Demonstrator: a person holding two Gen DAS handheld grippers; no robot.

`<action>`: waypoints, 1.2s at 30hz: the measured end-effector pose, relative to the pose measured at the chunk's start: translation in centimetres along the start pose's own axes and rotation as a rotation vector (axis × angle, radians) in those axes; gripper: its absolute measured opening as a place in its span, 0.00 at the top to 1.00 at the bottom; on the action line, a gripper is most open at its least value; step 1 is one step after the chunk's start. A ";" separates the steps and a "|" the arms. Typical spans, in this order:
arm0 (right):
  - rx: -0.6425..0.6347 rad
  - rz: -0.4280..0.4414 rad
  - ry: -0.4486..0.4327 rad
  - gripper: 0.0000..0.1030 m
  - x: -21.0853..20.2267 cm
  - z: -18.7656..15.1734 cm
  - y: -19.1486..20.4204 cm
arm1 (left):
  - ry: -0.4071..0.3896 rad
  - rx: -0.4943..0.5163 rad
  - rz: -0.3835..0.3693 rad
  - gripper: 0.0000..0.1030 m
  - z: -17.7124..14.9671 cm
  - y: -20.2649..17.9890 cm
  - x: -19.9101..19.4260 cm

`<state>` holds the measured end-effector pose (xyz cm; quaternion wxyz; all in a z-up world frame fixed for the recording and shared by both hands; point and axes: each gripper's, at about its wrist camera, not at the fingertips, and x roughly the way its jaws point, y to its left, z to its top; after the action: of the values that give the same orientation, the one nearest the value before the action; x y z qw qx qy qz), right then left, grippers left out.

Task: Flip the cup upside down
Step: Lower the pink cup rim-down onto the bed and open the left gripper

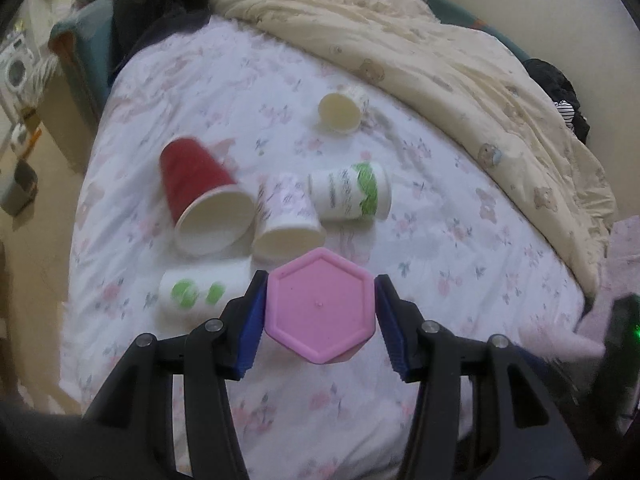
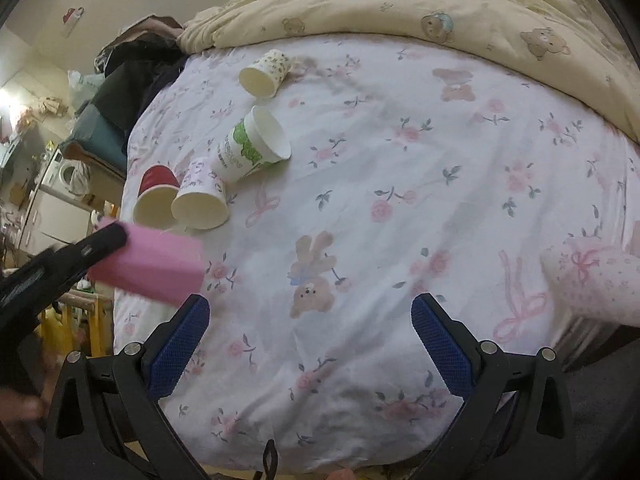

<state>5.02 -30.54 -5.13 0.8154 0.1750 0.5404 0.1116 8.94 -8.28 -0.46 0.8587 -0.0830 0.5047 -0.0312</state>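
Observation:
My left gripper (image 1: pixel 320 312) is shut on a pink hexagonal cup (image 1: pixel 320 306), its flat base facing the camera, held above the bed. In the right wrist view the pink cup (image 2: pixel 148 268) lies sideways in the air at the left, clamped by the left gripper's black finger (image 2: pixel 92 248). My right gripper (image 2: pixel 310 340) is open and empty over the floral sheet (image 2: pixel 400 200). Several paper cups lie on their sides: a red cup (image 1: pixel 200 196), a floral cup (image 1: pixel 286 216), a green-leaf cup (image 1: pixel 350 196), a green-dot cup (image 1: pixel 196 292) and a far cup (image 1: pixel 342 110).
A cream bear-print duvet (image 1: pixel 460 80) is bunched along the far and right side of the bed. A pink patterned pillow (image 2: pixel 596 280) sits at the right edge. Dark clothes (image 2: pixel 132 80) and room furniture lie beyond the bed's left edge.

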 end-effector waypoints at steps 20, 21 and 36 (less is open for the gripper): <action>0.032 0.024 -0.005 0.00 -0.4 0.5 -0.9 | 0.100 0.036 0.168 0.52 0.1 -2.2 6.9; 0.032 0.022 -0.007 0.00 -0.5 0.5 -0.9 | 0.100 0.035 0.167 0.52 0.1 -2.2 6.9; 0.018 0.005 -0.025 0.00 -0.3 0.7 -0.7 | 0.085 0.051 0.208 0.11 0.8 -1.6 3.7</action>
<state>5.51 -31.42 -4.89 0.8202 0.1849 0.5308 0.1065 11.49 -10.32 -3.04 0.8371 -0.0069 0.5455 0.0415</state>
